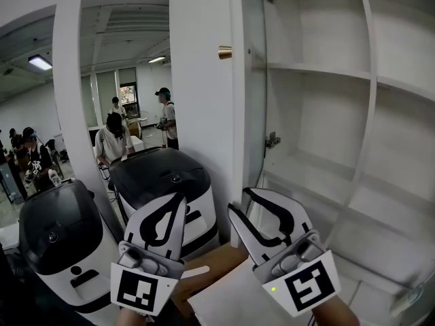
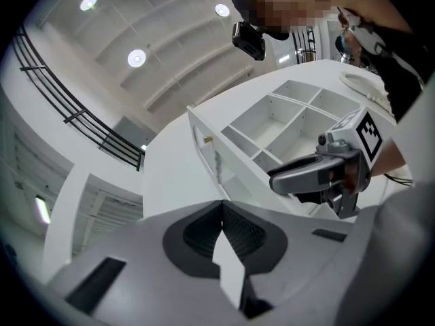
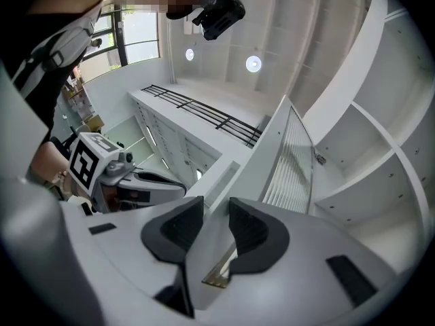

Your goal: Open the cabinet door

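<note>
The white cabinet door stands swung open, with its brass knob up on its face. To its right the cabinet's bare shelves show. My left gripper is shut and empty, low and left of the door's edge. My right gripper is open just below that edge, in front of the cabinet. In the right gripper view the door's edge lines up with the gap of the right gripper, but the pads are not seen pressing on it. The left gripper has its jaws closed together, with the knob far off.
Two white-and-black rounded machines stand low on the left. Behind them an opening shows a room with several people. A brown cardboard piece lies under the grippers. Door hinges stick out inside the cabinet.
</note>
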`<state>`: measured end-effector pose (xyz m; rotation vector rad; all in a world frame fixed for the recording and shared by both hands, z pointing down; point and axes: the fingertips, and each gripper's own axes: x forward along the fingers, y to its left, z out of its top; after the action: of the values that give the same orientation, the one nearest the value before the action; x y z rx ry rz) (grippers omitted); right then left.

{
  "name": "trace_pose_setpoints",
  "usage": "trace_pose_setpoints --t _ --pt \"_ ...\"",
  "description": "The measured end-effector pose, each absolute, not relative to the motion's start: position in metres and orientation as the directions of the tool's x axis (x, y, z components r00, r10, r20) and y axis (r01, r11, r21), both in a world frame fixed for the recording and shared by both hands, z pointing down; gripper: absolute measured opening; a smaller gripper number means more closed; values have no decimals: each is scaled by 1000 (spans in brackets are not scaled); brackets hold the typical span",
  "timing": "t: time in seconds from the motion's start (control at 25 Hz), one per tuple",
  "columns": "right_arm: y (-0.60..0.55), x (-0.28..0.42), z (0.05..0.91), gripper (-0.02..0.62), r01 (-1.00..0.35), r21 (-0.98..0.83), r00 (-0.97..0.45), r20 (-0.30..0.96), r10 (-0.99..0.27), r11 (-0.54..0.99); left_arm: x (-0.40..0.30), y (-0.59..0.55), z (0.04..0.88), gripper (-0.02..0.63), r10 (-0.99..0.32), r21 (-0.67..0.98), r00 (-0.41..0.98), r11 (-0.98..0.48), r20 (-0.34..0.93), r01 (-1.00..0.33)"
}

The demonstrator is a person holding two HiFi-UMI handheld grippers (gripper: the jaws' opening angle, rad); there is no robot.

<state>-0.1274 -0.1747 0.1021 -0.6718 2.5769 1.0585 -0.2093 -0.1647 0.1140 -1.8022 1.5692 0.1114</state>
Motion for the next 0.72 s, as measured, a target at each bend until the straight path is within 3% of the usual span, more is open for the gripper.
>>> trace_pose_setpoints --t 0.72 --pt "-184 -186 102 117 -502 599 -859 -430 -279 624 -262 -144 128 2 -860 -420 127 108 -494 -901"
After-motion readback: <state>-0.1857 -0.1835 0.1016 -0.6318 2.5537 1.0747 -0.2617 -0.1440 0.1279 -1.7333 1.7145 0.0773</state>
